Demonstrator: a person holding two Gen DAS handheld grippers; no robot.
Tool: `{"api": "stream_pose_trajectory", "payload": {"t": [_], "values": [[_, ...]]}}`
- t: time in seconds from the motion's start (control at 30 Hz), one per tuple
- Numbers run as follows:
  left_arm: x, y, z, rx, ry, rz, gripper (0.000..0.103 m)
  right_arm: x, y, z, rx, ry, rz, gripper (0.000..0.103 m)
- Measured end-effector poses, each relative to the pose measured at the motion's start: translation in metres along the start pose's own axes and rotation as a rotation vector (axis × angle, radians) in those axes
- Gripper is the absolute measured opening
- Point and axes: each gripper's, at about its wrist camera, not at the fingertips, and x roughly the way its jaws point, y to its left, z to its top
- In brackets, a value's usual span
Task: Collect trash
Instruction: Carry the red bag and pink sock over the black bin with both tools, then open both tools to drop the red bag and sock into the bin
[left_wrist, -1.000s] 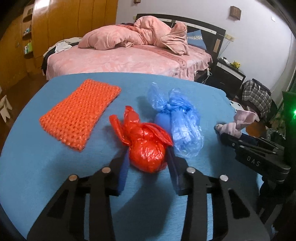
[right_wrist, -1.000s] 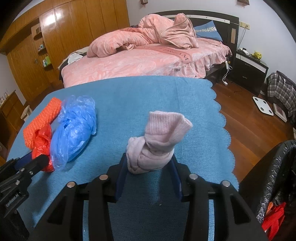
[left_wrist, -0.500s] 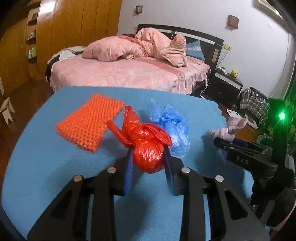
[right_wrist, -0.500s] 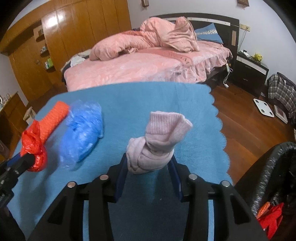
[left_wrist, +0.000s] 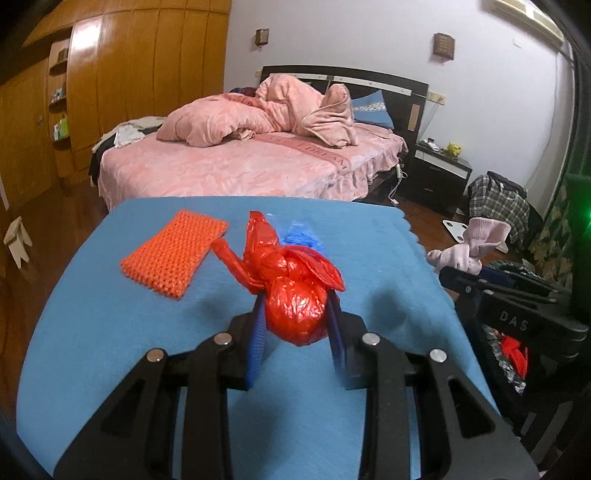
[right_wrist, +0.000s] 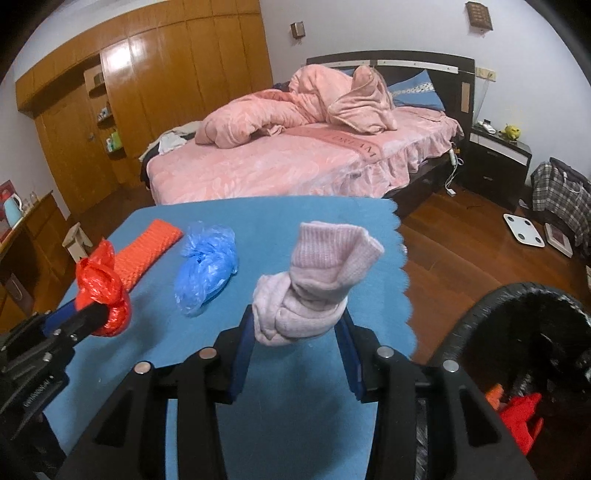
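Your left gripper (left_wrist: 297, 325) clamped its jaws on the knotted red plastic bag (left_wrist: 295, 291); your right gripper (right_wrist: 295, 332) gripped the knotted pink sock (right_wrist: 310, 291), both raised above the blue tabletop (left_wrist: 110, 332); the crumpled blue plastic bag (right_wrist: 207, 269) and orange mesh mat (left_wrist: 173, 253) remained; the black-lined bin (right_wrist: 517, 332) waited.

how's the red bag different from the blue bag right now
The red plastic bag is knotted into a tight ball; the blue plastic bag is a looser, crumpled bundle. The red bag is clamped in the left gripper and lifted off the blue tablecloth; the blue bag lies on the cloth, ungripped. The red one looks opaque, the blue one more see-through. Both are thin, crinkled plastic.
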Motion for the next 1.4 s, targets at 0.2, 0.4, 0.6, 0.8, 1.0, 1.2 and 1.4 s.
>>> {"api": "stream_pose_trajectory", "payload": {"t": [0.2,0.4,0.6,0.8,1.0,1.2,1.4], "values": [[-0.021,-0.028,-0.006,0.031,-0.023,-0.026,0.03,-0.045,-0.019,-0.005,0.018,-0.06,-0.017,0.043],[-0.039,-0.059,-0.006,0.061,-0.049,-0.08,0.03,-0.089,-0.044,-0.011,0.043,-0.123,-0.035,0.043],[-0.05,-0.1,-0.005,0.114,-0.064,-0.17,0.03,-0.126,-0.073,-0.019,0.059,-0.156,-0.09,0.043],[-0.053,-0.151,-0.01,0.177,-0.064,-0.254,0.03,-0.155,-0.111,-0.033,0.057,-0.163,-0.177,0.043],[-0.042,-0.201,-0.015,0.234,-0.042,-0.351,0.031,-0.173,-0.158,-0.048,0.111,-0.159,-0.254,0.043],[-0.022,-0.241,-0.015,0.268,0.006,-0.443,0.05,-0.181,-0.197,-0.064,0.166,-0.144,-0.311,0.047],[-0.009,-0.249,-0.02,0.265,0.035,-0.471,0.077,-0.188,-0.221,-0.075,0.206,-0.15,-0.36,0.079]]}}
